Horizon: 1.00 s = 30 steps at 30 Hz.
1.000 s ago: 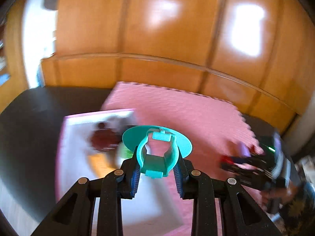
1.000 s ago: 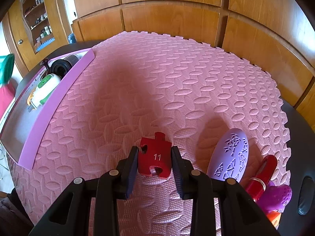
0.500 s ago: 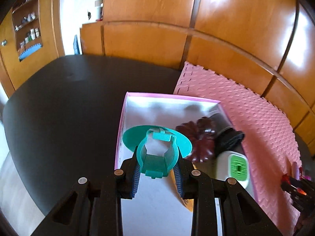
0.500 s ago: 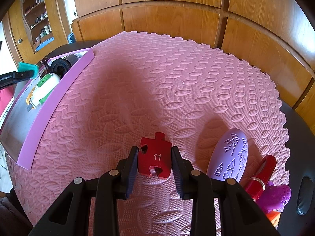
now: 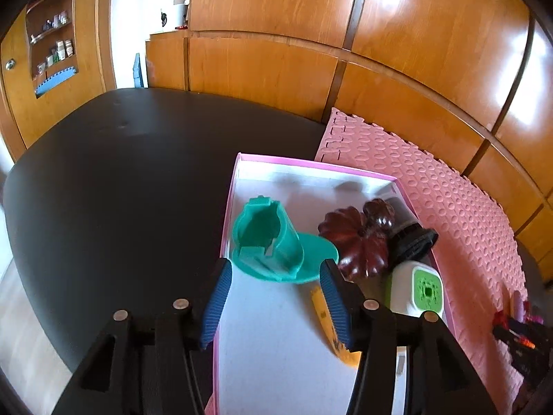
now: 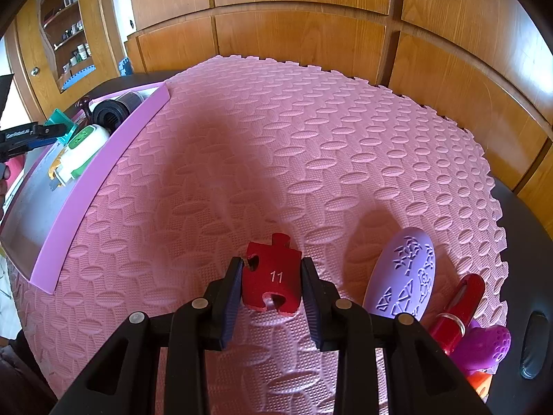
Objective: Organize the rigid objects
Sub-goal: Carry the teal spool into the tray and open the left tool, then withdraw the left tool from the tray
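Teal plastic holder lies in the pink-rimmed tray, just ahead of the left gripper, whose jaws stand wide with nothing between them. Reads as the drop-off step finished for that piece (it sits tipped on its disc base). Dark red flower-shaped piece, black cylinder, white-green device and a yellow strip are to the right of the left jaws, all inside the tray.

Right gripper is clamped on the red "11" puzzle piece, low over the pink foam mat. Likely next: lift it and carry it left to the tray's bare white floor. Purple oval brush and red tube wait right of the right jaws.

Mat sits on a dark table; wood panelling behind.
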{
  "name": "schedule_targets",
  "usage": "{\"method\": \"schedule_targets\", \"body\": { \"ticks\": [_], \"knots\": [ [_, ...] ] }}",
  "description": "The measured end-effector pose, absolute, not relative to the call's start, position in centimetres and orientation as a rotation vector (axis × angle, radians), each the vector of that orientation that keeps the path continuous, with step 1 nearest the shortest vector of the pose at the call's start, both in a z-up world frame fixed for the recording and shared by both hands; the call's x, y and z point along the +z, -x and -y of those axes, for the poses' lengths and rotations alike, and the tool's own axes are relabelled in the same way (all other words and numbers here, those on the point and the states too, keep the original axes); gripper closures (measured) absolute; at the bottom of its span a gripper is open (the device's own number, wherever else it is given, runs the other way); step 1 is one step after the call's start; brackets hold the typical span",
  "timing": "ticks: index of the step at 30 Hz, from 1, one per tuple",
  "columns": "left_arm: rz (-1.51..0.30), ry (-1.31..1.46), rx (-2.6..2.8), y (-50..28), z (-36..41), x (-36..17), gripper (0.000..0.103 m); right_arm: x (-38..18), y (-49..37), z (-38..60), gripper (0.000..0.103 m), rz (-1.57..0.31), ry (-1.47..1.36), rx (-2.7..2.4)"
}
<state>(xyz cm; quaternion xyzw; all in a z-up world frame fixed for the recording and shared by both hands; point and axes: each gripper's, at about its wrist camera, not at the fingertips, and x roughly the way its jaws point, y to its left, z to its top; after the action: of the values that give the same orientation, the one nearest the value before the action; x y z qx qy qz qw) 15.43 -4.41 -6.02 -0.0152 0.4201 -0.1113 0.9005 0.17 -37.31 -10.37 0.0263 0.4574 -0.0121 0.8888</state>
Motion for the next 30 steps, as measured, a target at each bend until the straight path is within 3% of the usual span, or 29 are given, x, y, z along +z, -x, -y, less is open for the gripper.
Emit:
{"method": "schedule_targets", "body": {
  "ticks": [30],
  "knots": [
    [-0.787,-0.052,-0.234,-6.0,5.5,-3.6,0.046,-10.5,0.3,36.8,0.071,-0.921,-0.047,-0.037]
  ]
}}
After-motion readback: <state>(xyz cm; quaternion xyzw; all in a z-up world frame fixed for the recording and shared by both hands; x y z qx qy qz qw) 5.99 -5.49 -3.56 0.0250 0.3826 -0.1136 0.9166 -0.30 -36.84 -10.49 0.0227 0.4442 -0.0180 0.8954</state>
